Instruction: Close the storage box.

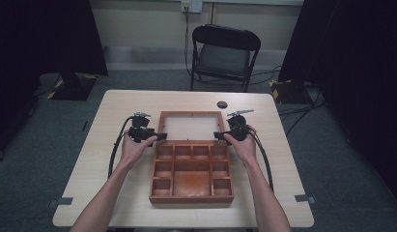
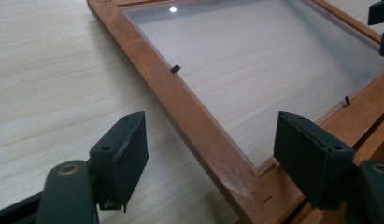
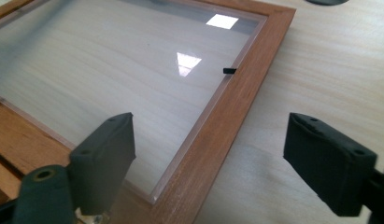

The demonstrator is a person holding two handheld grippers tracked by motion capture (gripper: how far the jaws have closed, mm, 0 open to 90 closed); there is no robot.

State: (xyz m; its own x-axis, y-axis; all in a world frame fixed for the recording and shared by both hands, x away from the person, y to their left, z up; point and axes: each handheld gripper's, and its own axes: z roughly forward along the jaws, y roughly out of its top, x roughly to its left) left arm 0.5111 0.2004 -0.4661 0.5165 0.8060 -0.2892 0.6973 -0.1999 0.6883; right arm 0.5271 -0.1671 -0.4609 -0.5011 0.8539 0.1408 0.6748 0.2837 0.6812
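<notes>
**Hinged wooden box open on table, both grippers at lid frame, jaws spread**

Seen from the high view: light wood table (image 1: 138,104), bearing a wooden compartment box (image 1: 191,171) at centre, toward 6 o'clock. Divided into small cells along the far row and both sides, with one larger cell in the middle. Lid (image 1: 190,126) laid back flat toward 12 o'clock, joined to the box along its far edge; wooden frame around a clear pane, table grain visible through it.

Left gripper (image 1: 156,137) held at 9 o'clock of the lid, near the corner where lid meets box. Left gripper view: jaws spread wide, released, one on either side of the lid's side rail (image 2: 189,112); no contact with the rail discernible. Small black clip (image 2: 175,69) on the rail's inner edge.

Right gripper (image 1: 220,136) held at 3 o'clock of the lid, at the matching corner. Right gripper view: jaws likewise apart, grasping nothing, straddling the opposite rail (image 3: 229,116).

Small dark round disc (image 1: 222,104) on the table at 1 o'clock of the lid, apart from it. Black folding chair (image 1: 224,55) beyond the table at 12 o'clock.
</notes>
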